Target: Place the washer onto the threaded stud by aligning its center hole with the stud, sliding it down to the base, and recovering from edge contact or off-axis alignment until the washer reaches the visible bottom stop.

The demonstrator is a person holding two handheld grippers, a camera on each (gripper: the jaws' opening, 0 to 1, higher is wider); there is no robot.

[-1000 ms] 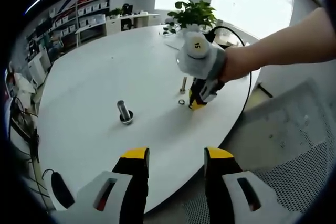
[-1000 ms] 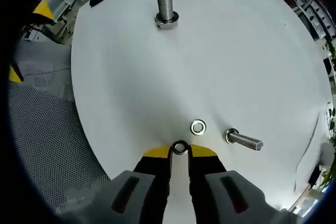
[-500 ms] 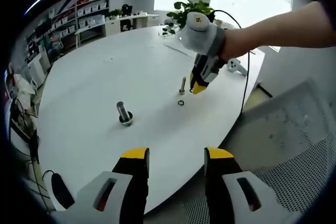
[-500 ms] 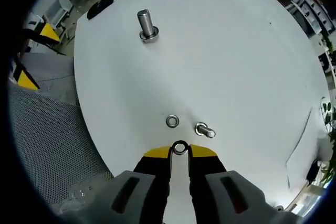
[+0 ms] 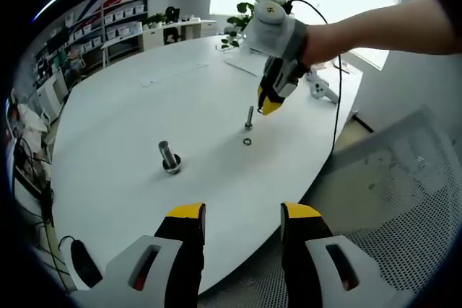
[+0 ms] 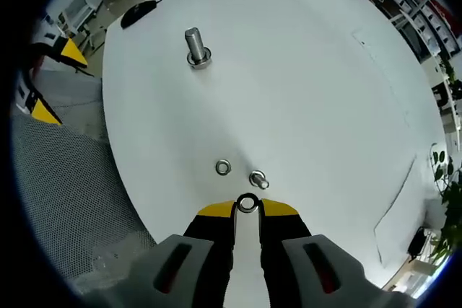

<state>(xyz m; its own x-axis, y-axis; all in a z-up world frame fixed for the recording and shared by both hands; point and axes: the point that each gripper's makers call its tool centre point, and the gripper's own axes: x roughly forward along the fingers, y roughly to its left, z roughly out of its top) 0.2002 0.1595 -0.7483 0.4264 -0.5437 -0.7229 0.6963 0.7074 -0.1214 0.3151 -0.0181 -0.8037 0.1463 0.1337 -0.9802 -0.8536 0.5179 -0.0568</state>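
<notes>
A small steel washer [image 6: 247, 203] is pinched between the yellow tips of my right gripper [image 6: 247, 207], high above the white table. In the left gripper view that right gripper [image 5: 268, 104] hangs in the air, held by a gloved hand, over a small upright stud [image 5: 249, 117]. Below the washer in the right gripper view stand this small stud [image 6: 258, 178] and a loose washer [image 6: 223, 168] beside it. A larger threaded stud [image 6: 195, 48] stands upright farther off, also the larger stud [image 5: 169, 157] left of centre in the left gripper view. My left gripper [image 5: 242, 214] is open at the near table edge.
The round white table [image 5: 144, 106] has a loose washer [image 5: 247, 141] near the small stud. A black mouse [image 6: 138, 5] lies at the table's far edge. A potted plant [image 5: 249, 16] and a white device [image 5: 323, 89] sit at the far side. Perforated grey flooring [image 6: 65, 178] lies beside the table.
My right gripper has risen higher with the washer held, so the table things look smaller and farther below. The left gripper has stayed put.
</notes>
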